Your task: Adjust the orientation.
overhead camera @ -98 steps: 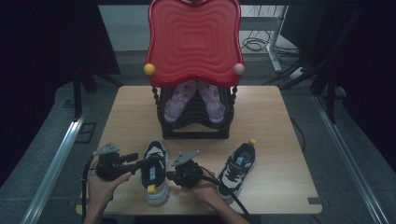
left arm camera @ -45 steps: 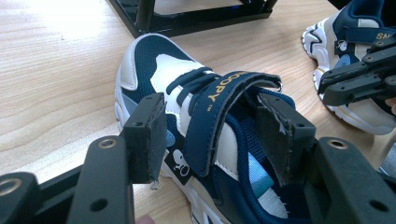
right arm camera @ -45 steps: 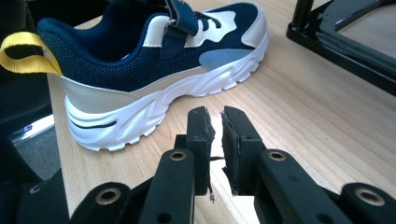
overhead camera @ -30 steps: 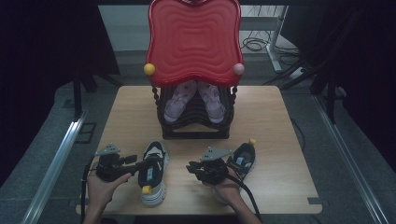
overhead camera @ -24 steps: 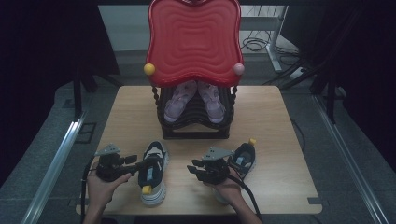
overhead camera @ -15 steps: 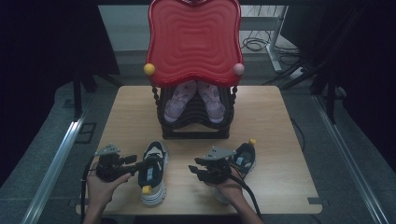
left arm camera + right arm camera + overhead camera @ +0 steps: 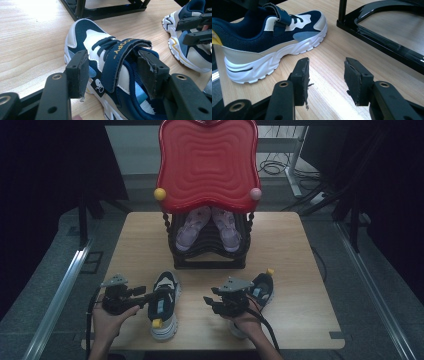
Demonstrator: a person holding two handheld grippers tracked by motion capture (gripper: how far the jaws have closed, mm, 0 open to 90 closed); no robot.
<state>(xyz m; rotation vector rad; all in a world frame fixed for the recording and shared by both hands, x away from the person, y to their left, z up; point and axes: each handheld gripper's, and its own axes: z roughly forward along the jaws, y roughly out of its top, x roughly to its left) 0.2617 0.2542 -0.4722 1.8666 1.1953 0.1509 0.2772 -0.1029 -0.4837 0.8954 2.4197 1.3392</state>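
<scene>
Dark-curtained room, grey floor; light wooden table [image 7: 300,270]. At the table's far side: black rack [image 7: 207,257] holding pink shoes [image 7: 192,227], red wavy panel [image 7: 207,165] above. Near edge: left navy-and-white sneaker [image 7: 162,307], left gripper [image 7: 112,72] with jaws spread around its strap, not clamped. Right sneaker [image 7: 260,292] beside the right gripper [image 7: 325,80], jaws apart, empty, over bare wood between the shoes.

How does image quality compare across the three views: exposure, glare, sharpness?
High view: dim, with dark surroundings and soft detail on the left shoe. Left gripper view: bright, table washed out at the top left, shoe strap sharp, the left gripper jaws in the foreground slightly soft. Right gripper view: well lit, glare on the black rack frame.
</scene>
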